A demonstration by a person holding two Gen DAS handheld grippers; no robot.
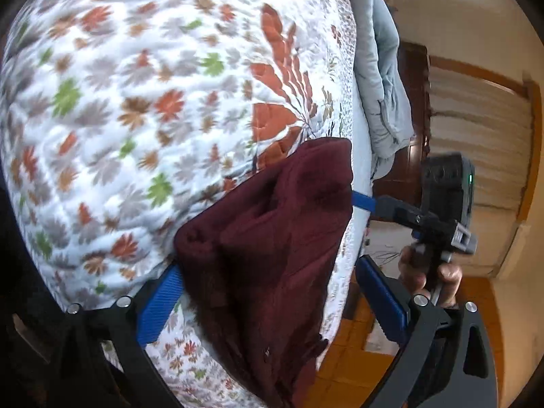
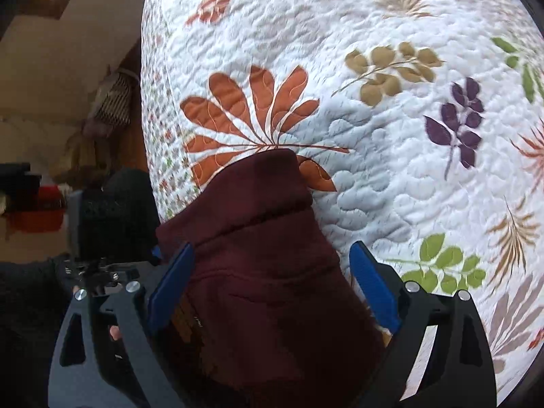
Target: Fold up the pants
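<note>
My left hand-held gripper (image 1: 268, 292) is spread wide, blue pads either side of the maroon pants (image 1: 268, 234); pads aren't pinching, fabric just runs between them. Same w/ my right hand-held gripper (image 2: 272, 289): fingers wide apart, pants (image 2: 261, 272) bunched between and covering the lower middle of the view, nothing clamped that I can see. In the left view I also catch the right hand-held gripper (image 1: 365, 204) beyond the bed edge, one blue fingertip touching the pants' far side; its other finger is hidden, so can't tell its opening from there. My hand (image 1: 430, 273) is wrapped round its handle.

Pants lie in a rumpled heap near the edge of the bed, on the quilt (image 1: 136, 102): white, stitched, printed w/ orange, green, grey, tan and purple leaves. Big orange leaf (image 2: 251, 125) sits right past the top of the pants.

Further off, a pale blue garment (image 1: 380, 78) lies at the quilt's far edge. Beyond the bed: orange tiled floor (image 1: 350, 357), cream walls, dark wood door (image 1: 413, 108), wood-framed window w/ light curtain (image 1: 482, 129). Right view, far left: red items on a shelf (image 2: 40, 210), blurry.

No readable writing or labels anywhere.
</note>
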